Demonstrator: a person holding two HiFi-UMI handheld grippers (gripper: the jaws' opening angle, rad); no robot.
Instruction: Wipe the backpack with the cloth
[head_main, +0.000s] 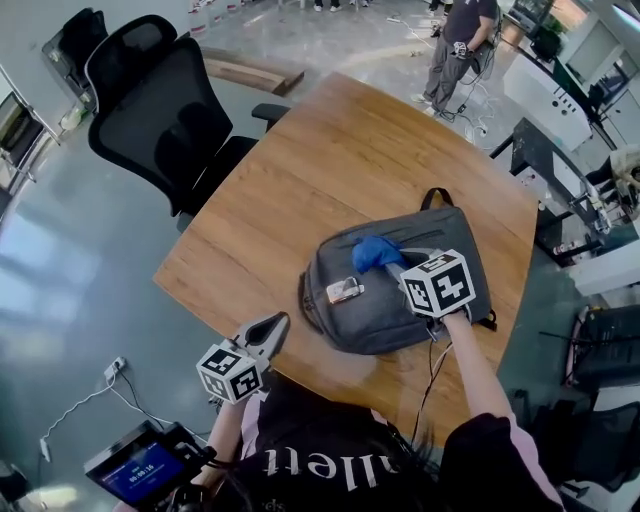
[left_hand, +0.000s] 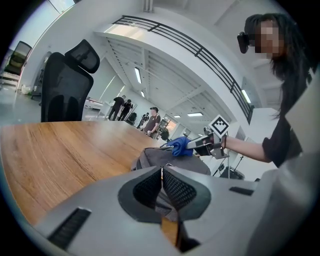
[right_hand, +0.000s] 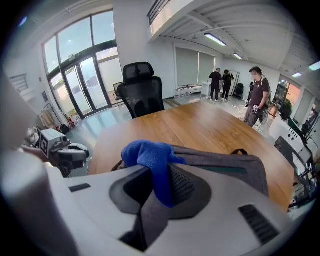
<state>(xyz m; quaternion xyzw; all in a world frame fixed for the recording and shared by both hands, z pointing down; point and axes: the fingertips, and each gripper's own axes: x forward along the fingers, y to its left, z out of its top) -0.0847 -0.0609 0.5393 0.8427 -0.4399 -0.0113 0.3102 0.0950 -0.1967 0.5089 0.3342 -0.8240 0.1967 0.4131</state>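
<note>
One grey backpack (head_main: 395, 315) lies flat on the wooden tabletop (head_main: 300, 190), toward the person's edge — a dark carry loop at its far end, a small pale tag on its front. A bunched blue cloth (head_main: 372, 252) sits on top of it, pinched between the jaws of the right gripper (head_main: 392, 265). The left gripper (head_main: 268, 330) hovers at the tabletop's near edge, left of the backpack — jaws pressed together, empty. A black office chair (head_main: 160, 120) stands beyond.

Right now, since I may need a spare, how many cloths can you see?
1: the blue cloth, clamped in the right gripper atop the grey backpack. Others may be hidden beneath.
</note>
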